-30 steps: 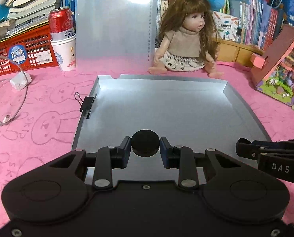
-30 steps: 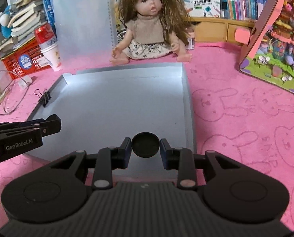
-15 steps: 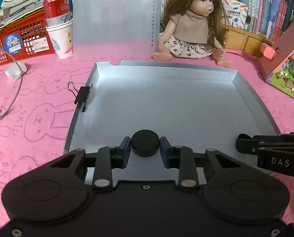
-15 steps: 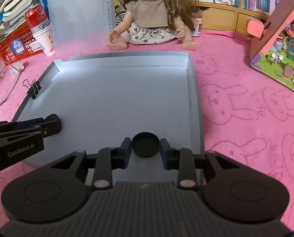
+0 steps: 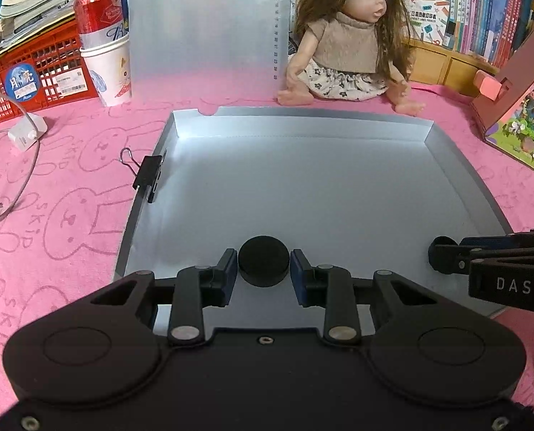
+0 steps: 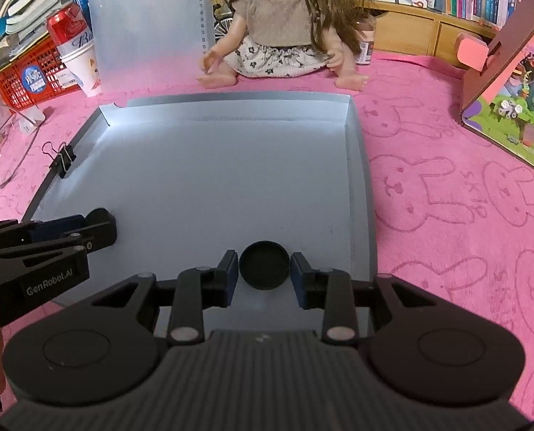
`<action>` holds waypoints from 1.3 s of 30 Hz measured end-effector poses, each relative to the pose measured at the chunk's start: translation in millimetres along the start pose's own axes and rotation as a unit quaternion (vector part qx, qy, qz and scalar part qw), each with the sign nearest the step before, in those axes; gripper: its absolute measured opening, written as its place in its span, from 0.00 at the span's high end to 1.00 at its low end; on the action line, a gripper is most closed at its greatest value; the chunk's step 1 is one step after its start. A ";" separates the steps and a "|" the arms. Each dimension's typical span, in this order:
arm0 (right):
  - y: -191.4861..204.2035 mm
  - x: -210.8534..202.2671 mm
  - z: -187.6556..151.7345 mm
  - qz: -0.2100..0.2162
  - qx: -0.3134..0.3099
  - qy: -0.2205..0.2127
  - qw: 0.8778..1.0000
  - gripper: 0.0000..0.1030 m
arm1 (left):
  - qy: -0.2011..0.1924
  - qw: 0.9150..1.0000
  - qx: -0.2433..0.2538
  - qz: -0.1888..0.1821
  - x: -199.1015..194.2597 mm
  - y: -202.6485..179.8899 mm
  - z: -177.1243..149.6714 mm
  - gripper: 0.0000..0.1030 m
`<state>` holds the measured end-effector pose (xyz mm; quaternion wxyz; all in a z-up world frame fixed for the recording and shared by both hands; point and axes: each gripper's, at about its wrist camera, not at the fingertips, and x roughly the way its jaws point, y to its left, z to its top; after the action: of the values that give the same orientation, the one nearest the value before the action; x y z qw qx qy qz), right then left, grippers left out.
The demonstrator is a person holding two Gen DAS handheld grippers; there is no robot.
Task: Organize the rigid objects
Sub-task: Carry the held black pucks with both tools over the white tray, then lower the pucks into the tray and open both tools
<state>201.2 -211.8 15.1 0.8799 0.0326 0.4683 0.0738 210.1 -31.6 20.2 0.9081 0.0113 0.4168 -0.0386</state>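
- Left gripper (image 5: pixel 264 265) jaws are opening; a solid black puck (image 5: pixel 263 260) sits between the pads, a sliver of gap either side, on the grey tray (image 5: pixel 302 186) near its front edge
- Right gripper (image 6: pixel 264 266) jaws are opening too, around a hollow black cap (image 6: pixel 264 264) on the tray's front right, pads clear of it
- Left view alone shows the puck; in the right view the left gripper hides it
- Right view alone shows the cap
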 end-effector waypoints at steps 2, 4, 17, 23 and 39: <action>0.1 -3.2 -1.3 0.001 0.000 -0.009 1.000 0.45 | -0.007 1.000 0.002 0.003 -3.5 -1.2 0.5 0.56; 1.2 -8.0 -1.9 -0.001 -0.003 -0.020 1.000 0.42 | -0.016 1.000 0.006 0.005 -8.6 -2.1 1.2 0.52; -0.2 -61.8 -26.3 0.014 -0.013 -0.129 0.991 0.16 | -0.086 0.996 0.012 -0.018 -60.6 2.7 -20.8 0.19; -0.1 -79.6 -51.2 0.009 -0.025 -0.175 0.984 0.13 | -0.113 0.993 0.024 -0.031 -81.5 1.5 -47.1 0.17; 5.3 -99.3 -120.9 0.024 -0.040 -0.260 0.965 0.02 | -0.162 0.986 0.016 -0.021 -116.0 6.8 -121.1 0.17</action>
<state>45.8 -223.9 29.5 0.9699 0.0263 0.2194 0.1024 43.7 -11.4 29.1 0.9624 0.0101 0.2632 -0.0658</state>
